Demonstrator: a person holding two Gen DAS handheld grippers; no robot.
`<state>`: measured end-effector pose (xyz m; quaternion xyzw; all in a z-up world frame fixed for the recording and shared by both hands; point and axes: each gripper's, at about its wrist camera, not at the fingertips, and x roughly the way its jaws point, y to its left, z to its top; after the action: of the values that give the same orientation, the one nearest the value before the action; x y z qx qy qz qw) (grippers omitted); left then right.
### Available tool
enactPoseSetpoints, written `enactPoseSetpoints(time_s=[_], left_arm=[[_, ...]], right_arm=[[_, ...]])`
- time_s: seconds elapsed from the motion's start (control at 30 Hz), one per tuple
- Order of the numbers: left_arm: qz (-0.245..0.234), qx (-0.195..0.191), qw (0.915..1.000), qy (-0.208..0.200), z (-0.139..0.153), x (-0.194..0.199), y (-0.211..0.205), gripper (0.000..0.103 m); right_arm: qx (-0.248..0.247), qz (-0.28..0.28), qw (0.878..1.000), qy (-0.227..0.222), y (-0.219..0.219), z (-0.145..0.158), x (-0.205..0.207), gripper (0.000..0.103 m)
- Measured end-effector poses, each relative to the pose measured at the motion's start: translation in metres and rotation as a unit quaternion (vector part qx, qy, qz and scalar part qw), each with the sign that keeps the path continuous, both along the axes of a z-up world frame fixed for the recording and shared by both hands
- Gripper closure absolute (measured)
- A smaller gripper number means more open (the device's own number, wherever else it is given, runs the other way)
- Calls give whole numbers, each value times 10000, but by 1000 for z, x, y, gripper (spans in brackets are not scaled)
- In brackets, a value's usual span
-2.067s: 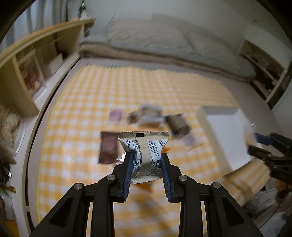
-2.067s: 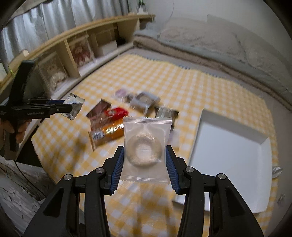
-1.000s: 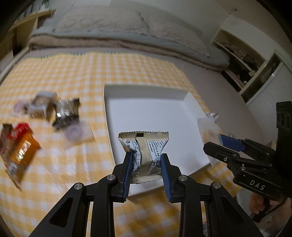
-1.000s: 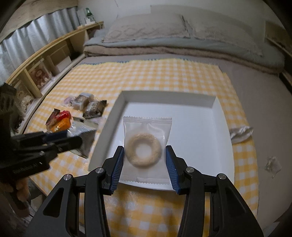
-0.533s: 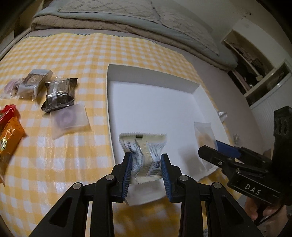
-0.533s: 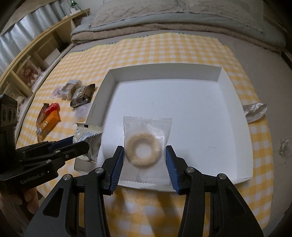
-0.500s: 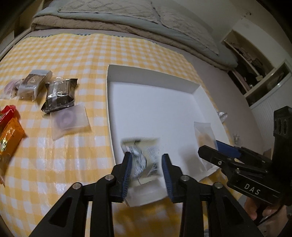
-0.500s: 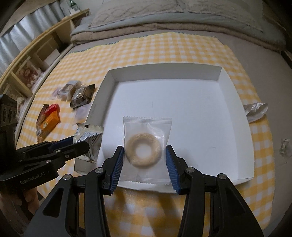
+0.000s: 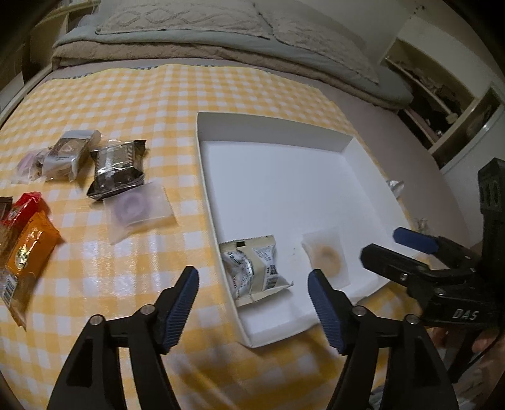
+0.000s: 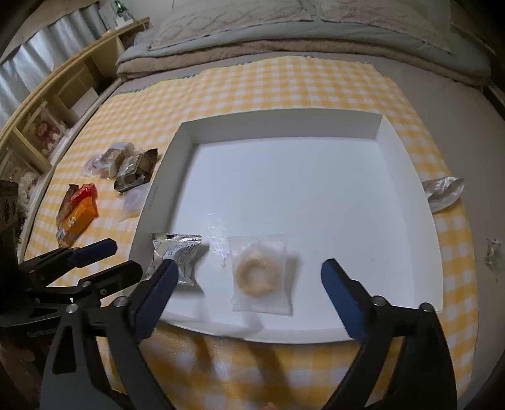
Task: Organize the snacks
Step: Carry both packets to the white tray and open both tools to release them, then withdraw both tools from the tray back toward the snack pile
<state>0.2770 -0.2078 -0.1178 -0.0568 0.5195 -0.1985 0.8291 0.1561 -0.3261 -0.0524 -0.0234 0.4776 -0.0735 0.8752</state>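
Jaws of my left gripper and right gripper spread wide, holding nothing. Beige printed snack packet and clear-wrapped ring biscuit lie in shallow white cardboard tray. Several wrapped snacks left on yellow checked cloth, outside tray.

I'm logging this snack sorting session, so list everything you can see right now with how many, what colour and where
White tray: 1, white, on the checked cloth.
Printed snack packet: 1, beige and white, inside tray, near left corner.
Ring biscuit packet: 1, clear with pale ring, inside tray, beside the printed packet.
Loose snacks: several, dark, grey, clear, red and orange, on cloth left of tray.
Checked cloth: 1, yellow and white, under everything.
Crumpled wrapper: 1, silvery, right of tray.
Bedding: grey and beige, behind cloth.
Shelf: 1, pale wood, far left.
Left gripper: open, above tray corner.
Right gripper: open, above tray's near edge.
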Motion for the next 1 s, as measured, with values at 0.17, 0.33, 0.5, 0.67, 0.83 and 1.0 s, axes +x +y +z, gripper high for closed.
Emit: enactPoseSetpoints(time_s=[0.17, 0.33, 0.5, 0.67, 0.83, 1.0], left_arm=[[31, 146, 9999, -32, 4, -5, 5, 21], [87, 269, 9996, -83, 10, -11, 12, 6], [148, 331, 9993, -88, 14, -16, 20, 0], [147, 392, 9991, -87, 19, -22, 26, 0], [155, 393, 9990, -173, 29, -29, 34, 0], [128, 397, 9986, -336, 43, -39, 43, 0]], right_arm=[[-49, -45, 10000, -38, -1, 1, -8, 0], [-125, -84, 9999, -12, -3, 0, -16, 0], [-205, -107, 9997, -24, -4, -1, -25, 0], [-305, -131, 9994, -125, -2, 3, -32, 0], [-393, -221, 9988, -213, 1, 8, -40, 0], [-605, -138, 9972, -416, 10, 18, -49, 0]])
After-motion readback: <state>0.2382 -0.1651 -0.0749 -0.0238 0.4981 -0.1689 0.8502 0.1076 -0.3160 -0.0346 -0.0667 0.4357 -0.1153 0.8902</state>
